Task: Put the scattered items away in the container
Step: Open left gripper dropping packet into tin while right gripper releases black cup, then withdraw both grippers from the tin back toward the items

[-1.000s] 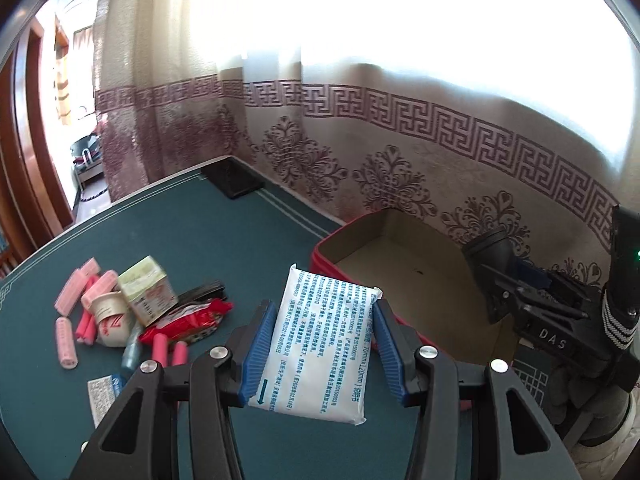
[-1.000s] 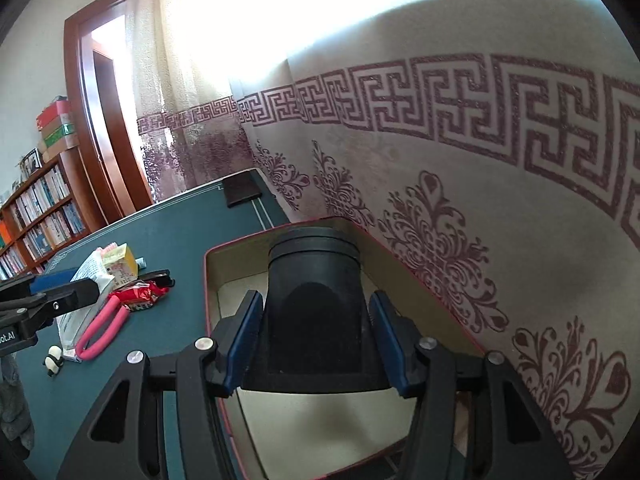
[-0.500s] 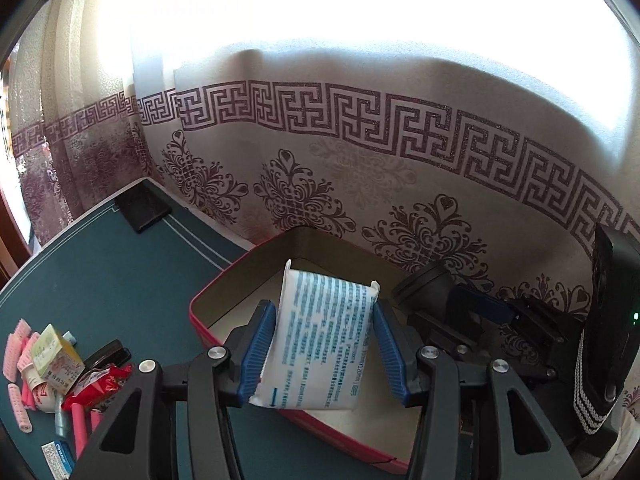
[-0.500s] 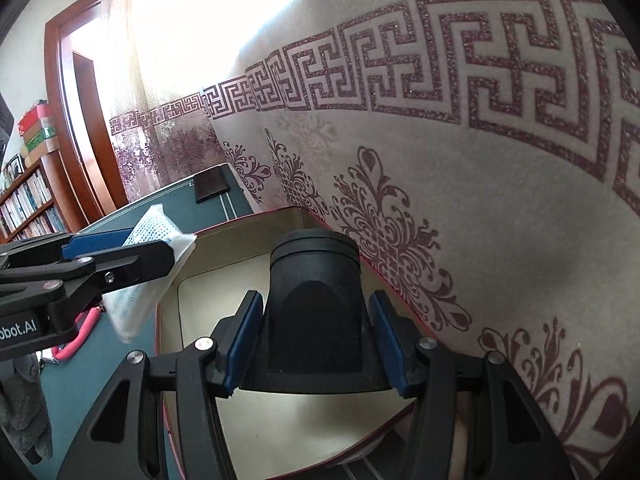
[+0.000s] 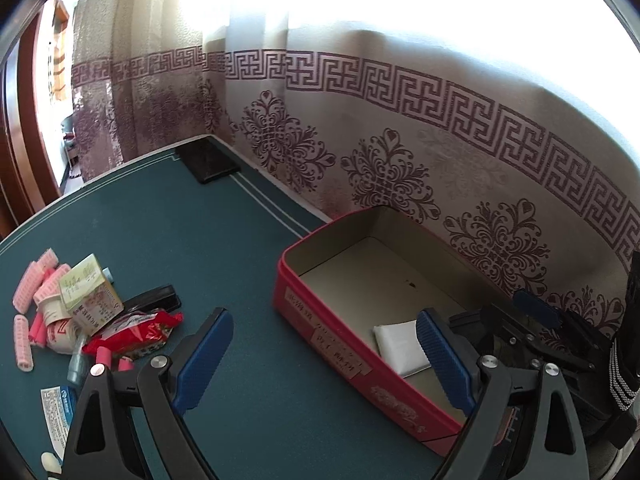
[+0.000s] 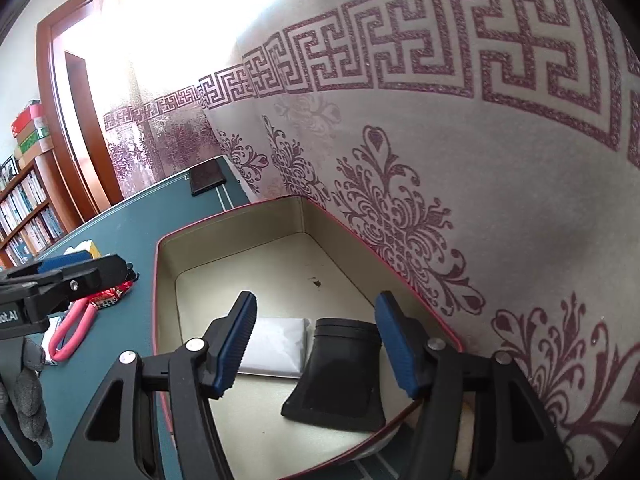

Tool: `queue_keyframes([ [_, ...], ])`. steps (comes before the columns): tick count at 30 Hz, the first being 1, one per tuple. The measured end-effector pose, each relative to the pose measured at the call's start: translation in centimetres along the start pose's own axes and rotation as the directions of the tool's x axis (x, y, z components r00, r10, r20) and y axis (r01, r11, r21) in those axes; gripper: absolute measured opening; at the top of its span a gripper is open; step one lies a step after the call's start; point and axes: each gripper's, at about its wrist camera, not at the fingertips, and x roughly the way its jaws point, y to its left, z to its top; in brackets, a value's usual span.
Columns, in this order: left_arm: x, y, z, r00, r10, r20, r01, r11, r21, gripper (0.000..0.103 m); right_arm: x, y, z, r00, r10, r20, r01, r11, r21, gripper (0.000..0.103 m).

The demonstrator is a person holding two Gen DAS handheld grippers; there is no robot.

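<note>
The red box (image 5: 340, 344) with a beige inside stands on the green table by the curtain. A white packet (image 5: 400, 346) lies flat inside it; it also shows in the right wrist view (image 6: 276, 346). A black tapered cup (image 6: 340, 376) lies in the box beside the packet. My left gripper (image 5: 320, 360) is open and empty above the box's near wall. My right gripper (image 6: 320, 344) is open and empty just above the black cup. Scattered items lie at the left: pink rollers (image 5: 30, 292), a small carton (image 5: 90, 294), a red packet (image 5: 136, 334).
A black flat case (image 5: 208, 160) lies at the table's far corner. A black stapler-like item (image 5: 154, 298) and a blue-white sachet (image 5: 56, 410) lie among the pile. A pink loop (image 6: 72, 332) lies left of the box. The patterned curtain (image 6: 400, 200) hangs right behind the box.
Both grippers opened. The white packet left my left gripper and the black cup left my right gripper; both now lie in the box. The left gripper drew back.
</note>
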Motion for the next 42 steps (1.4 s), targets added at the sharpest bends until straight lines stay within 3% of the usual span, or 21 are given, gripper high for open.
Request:
queue_keyframes([
  [13, -3.0, 6.2, -3.7, 0.996, 0.09, -0.025, -0.093, 0.985, -0.142, 0.095, -1.4, 4.9, 0.1, 0.994, 0.107, 0.03, -0.106, 0.993, -0.059, 0.075],
  [21, -5.8, 10.5, -6.4, 0.985, 0.171, -0.022, -0.171, 0.961, -0.216, 0.095, -1.6, 9.0, -0.6, 0.983, 0.181, 0.009, -0.179, 0.977, -0.115, 0.076],
  [27, -7.9, 13.6, -9.0, 0.966, 0.255, -0.039, -0.256, 0.936, -0.239, 0.095, -1.1, 11.8, -1.7, 0.973, 0.228, -0.034, -0.23, 0.961, -0.154, 0.076],
  [33, -9.3, 16.4, -12.6, 0.933, 0.345, -0.1, -0.359, 0.907, -0.22, 0.095, 0.0, 13.9, -2.9, 0.96, 0.261, -0.105, -0.276, 0.946, -0.171, 0.076],
  [42, -10.7, 21.1, -15.5, 0.913, 0.383, -0.14, -0.408, 0.862, -0.302, 0.095, 1.0, 17.1, -4.5, 0.939, 0.29, -0.185, -0.326, 0.923, -0.206, 0.076],
])
